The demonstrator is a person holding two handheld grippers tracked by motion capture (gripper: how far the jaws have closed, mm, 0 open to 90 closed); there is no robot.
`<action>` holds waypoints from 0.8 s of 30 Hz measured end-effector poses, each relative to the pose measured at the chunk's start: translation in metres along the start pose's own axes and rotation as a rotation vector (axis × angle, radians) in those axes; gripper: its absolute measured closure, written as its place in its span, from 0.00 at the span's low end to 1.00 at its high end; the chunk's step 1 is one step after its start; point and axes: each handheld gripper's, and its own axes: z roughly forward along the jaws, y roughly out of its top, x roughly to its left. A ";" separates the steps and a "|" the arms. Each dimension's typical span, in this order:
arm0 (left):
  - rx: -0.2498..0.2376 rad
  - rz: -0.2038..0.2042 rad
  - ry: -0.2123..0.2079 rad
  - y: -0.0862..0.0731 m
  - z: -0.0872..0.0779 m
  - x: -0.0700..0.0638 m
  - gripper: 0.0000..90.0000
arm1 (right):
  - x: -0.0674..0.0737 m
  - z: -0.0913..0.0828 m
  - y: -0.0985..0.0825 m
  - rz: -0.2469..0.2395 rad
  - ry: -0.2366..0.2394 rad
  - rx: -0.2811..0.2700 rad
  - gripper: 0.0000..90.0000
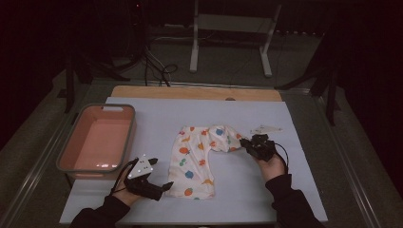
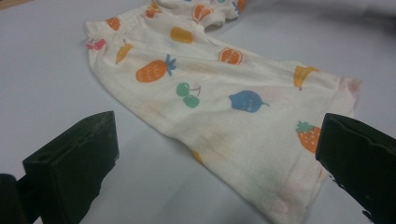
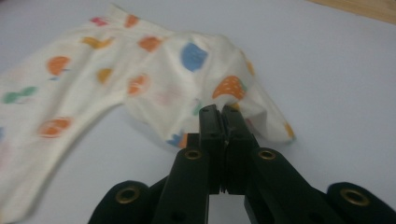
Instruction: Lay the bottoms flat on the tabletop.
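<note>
Fruit-print cloth [image 1: 199, 159] lies mid-table on the pale mat [image 1: 285, 190], bent in an L. Bare mat on all sides. Pink tub [image 1: 97, 142] sits near the mat's left edge, well apart from the cloth. Right gripper [image 1: 244, 141]: jaws pinched tight on the cloth's right end. Left gripper [image 1: 167, 184]: jaws wide apart, holding nothing, just beside the cloth's near-left hem.

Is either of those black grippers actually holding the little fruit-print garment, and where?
The right gripper pinches the garment at its short leg's edge; the left gripper holds nothing.
</note>
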 end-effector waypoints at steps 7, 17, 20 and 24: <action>-0.002 -0.004 -0.002 0.000 -0.001 0.001 0.01 | 0.029 -0.005 0.022 -0.074 0.096 -0.014 0.99; -0.001 -0.007 -0.011 -0.001 0.000 0.001 0.01 | 0.006 0.005 0.041 0.068 0.073 -0.087 0.98; 0.005 -0.006 -0.010 -0.001 0.001 0.001 0.01 | -0.010 0.021 0.039 0.116 -0.006 -0.034 0.98; 0.003 -0.005 -0.011 -0.001 0.000 0.001 0.01 | -0.021 0.037 0.031 0.145 -0.053 0.023 0.98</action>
